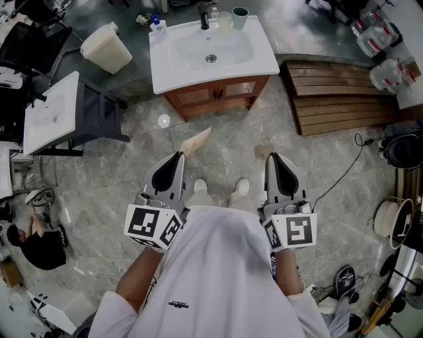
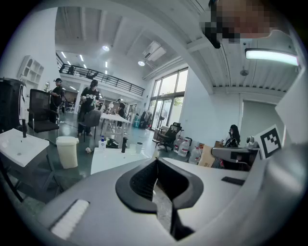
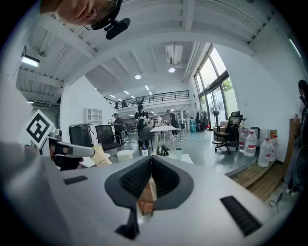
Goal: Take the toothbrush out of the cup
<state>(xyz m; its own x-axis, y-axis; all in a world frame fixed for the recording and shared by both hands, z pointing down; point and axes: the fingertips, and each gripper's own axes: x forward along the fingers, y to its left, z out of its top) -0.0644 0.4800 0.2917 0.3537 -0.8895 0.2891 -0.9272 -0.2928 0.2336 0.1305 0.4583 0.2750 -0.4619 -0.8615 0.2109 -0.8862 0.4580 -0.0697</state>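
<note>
A white washbasin (image 1: 210, 49) on a wooden cabinet stands a few steps ahead of me. At its back edge are a teal cup (image 1: 239, 17), a pale translucent cup (image 1: 225, 21) and a dark tap (image 1: 205, 16). The teal cup also shows small and far off in the left gripper view (image 2: 138, 147) and the right gripper view (image 3: 179, 153). I cannot make out a toothbrush at this distance. My left gripper (image 1: 178, 157) and right gripper (image 1: 272, 157) are held at waist height, both shut and empty, pointing toward the basin.
A cream bin (image 1: 107, 47) stands left of the basin, and a second white basin (image 1: 51, 112) sits further left. A wooden slatted platform (image 1: 337, 96) lies to the right. A cardboard piece (image 1: 195, 140) is on the marble floor. Several people stand far behind.
</note>
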